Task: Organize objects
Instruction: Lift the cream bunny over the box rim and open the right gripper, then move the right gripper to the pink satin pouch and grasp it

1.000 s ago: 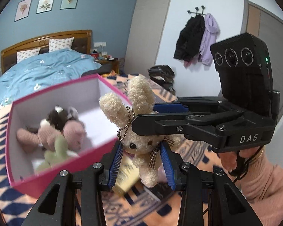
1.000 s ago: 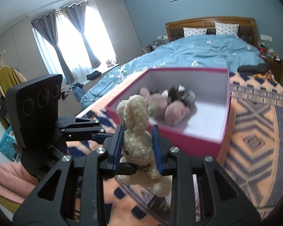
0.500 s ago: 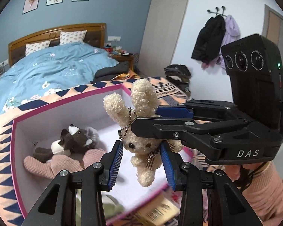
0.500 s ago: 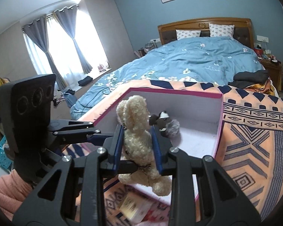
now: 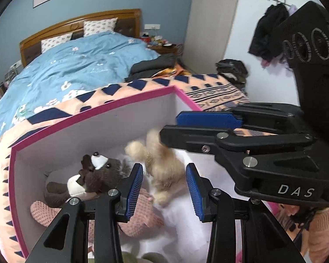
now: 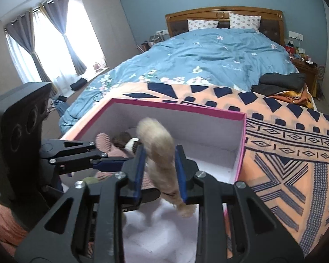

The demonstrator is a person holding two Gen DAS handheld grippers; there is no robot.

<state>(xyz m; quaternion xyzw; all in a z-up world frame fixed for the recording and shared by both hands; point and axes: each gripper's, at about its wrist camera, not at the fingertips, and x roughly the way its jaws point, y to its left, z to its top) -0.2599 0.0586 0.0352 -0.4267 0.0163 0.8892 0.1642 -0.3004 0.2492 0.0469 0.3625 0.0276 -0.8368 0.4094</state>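
Observation:
A cream plush bunny (image 6: 160, 153) hangs blurred between the pads of my right gripper (image 6: 160, 151), whose jaws are closing on it. It hangs inside a pink box with white walls (image 6: 197, 127). In the left wrist view the bunny (image 5: 158, 164) shows over the box floor, just below the tips of the right gripper (image 5: 170, 127). My left gripper (image 5: 164, 166) is closed to a narrow gap and grips nothing, with the bunny beyond its pads. A brown-and-white plush (image 5: 90, 177) and a pink knitted plush (image 5: 138, 217) lie in the box by its wall (image 5: 87, 135).
The box sits on an orange patterned blanket (image 6: 285, 153) at the foot of a bed with a blue duvet (image 6: 208, 54). Dark folded clothes (image 6: 278, 81) lie at the bed's right side. Coats (image 5: 265, 32) hang on the far wall. A person's pink sleeve (image 5: 324, 230) is behind the right gripper.
Both grippers moved together from in front of the box, over its near wall, to above its inside. The bunny came along and is now blurred, with its ears lower against the right fingers.

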